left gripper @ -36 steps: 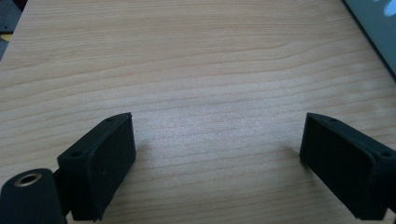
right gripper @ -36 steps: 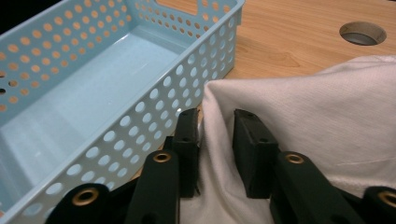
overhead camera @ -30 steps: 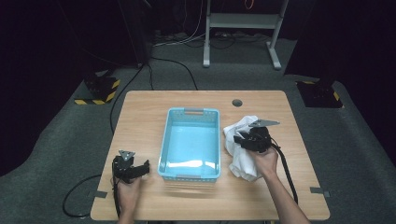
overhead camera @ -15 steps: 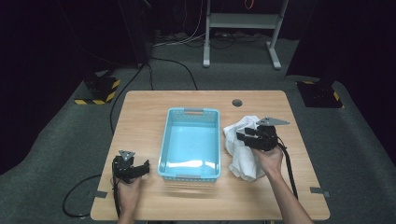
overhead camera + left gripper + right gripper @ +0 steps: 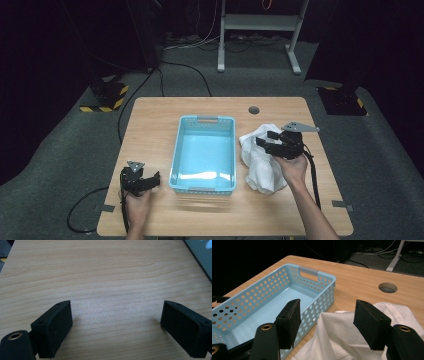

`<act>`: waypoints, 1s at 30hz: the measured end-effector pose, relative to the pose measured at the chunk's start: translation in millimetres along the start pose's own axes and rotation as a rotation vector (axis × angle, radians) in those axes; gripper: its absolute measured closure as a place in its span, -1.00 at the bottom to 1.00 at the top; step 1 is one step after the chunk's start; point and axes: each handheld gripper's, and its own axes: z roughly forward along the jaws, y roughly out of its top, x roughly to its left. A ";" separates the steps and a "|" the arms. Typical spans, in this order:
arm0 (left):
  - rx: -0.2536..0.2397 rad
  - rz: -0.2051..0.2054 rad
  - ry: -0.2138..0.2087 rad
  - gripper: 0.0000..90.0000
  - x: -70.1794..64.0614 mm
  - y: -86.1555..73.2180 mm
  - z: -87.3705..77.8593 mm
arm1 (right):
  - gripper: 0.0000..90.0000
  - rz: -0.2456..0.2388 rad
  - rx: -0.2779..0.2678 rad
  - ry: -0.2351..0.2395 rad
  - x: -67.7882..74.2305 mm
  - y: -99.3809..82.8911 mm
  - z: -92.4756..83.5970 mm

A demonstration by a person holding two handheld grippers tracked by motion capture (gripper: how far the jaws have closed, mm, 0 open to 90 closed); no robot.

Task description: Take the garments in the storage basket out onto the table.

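A white cloth (image 5: 260,167) lies crumpled on the wooden table (image 5: 150,125), just right of an empty light blue perforated basket (image 5: 205,155). My right gripper (image 5: 265,140) hovers over the cloth's upper part, pointing toward the basket. In the right gripper view it (image 5: 328,320) stands open, with the cloth (image 5: 337,345) rising between and below its jaws and the basket (image 5: 317,272) ahead on the left. My left gripper (image 5: 150,181) rests at the table's front left, beside the basket. In the left gripper view it (image 5: 116,325) is open over bare wood.
A round cable hole (image 5: 254,110) sits in the table behind the cloth. Cables trail from both grippers off the front edge. A basket corner (image 5: 200,255) shows at the upper right of the left gripper view. Dark floor and a stand frame (image 5: 260,30) lie beyond the table.
My right gripper has shifted a little to the right and back over the cloth. The left gripper has stayed in place.
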 end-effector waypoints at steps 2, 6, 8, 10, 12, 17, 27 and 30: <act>0.000 0.000 0.000 -0.76 0.0 0.0 0.0 | -0.20 0.003 -0.004 -0.002 -0.5 0.5 -1.0; 0.000 0.000 0.000 -0.76 0.0 0.0 0.0 | -0.21 0.006 -0.011 -0.009 -1.0 1.4 -3.5; 0.000 0.000 0.000 -0.76 0.0 0.0 0.0 | -0.22 0.002 -0.018 -0.012 -1.2 2.3 -5.3; 0.000 0.000 0.000 -0.76 0.0 0.0 0.0 | -0.22 0.001 -0.026 -0.014 -1.1 3.0 -7.2; 0.000 0.000 0.000 -0.76 0.0 0.0 0.0 | -0.21 0.001 -0.035 -0.018 -1.6 3.5 -9.5; 0.000 0.000 0.000 -0.76 0.0 0.0 0.0 | -0.21 0.006 -0.037 -0.023 -4.5 3.6 -12.9; 0.001 0.000 0.000 -0.76 0.0 0.0 0.0 | -0.21 0.012 -0.054 -0.033 -8.7 4.4 -21.0; 0.000 0.000 0.000 -0.76 0.0 0.0 0.0 | -0.21 0.016 -0.063 -0.038 -11.0 4.5 -24.3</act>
